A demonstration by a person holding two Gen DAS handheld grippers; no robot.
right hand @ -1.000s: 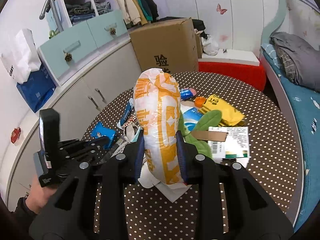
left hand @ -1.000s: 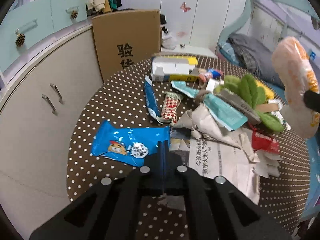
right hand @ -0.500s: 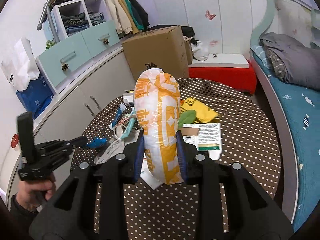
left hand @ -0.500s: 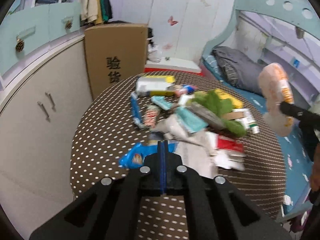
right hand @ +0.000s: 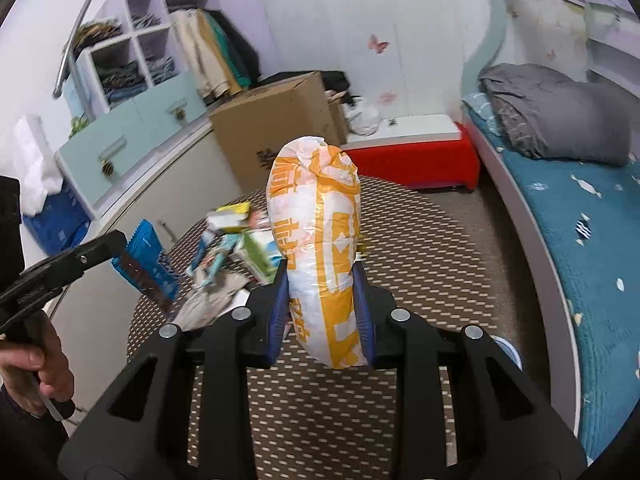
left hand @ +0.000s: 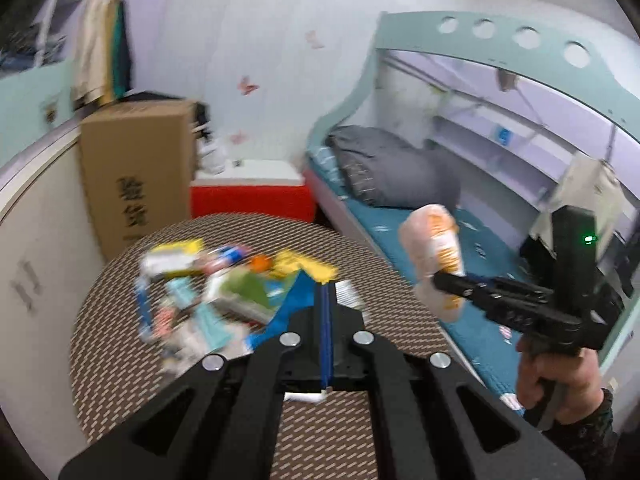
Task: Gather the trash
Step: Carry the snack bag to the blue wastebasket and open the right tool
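My right gripper (right hand: 322, 312) is shut on a stuffed white-and-orange plastic bag (right hand: 318, 236), held upright above the round dotted table (right hand: 420, 256). It also shows in the left wrist view (left hand: 436, 256), held right of the table. My left gripper (left hand: 326, 312) is shut on a blue snack wrapper (left hand: 296, 304), lifted off the table; in the right wrist view the wrapper (right hand: 146, 256) hangs from the left gripper at the left. A blurred heap of wrappers, boxes and paper (left hand: 208, 284) lies on the table.
A tall cardboard box (left hand: 136, 172) and a red-sided bench (left hand: 250, 196) stand behind the table. White cabinets (right hand: 132, 208) run along the left. A bed with a grey pillow (right hand: 560, 120) lies to the right.
My left gripper has lifted the blue wrapper off the table and swung up and right. My right gripper has drawn back from the heap with the bag still held.
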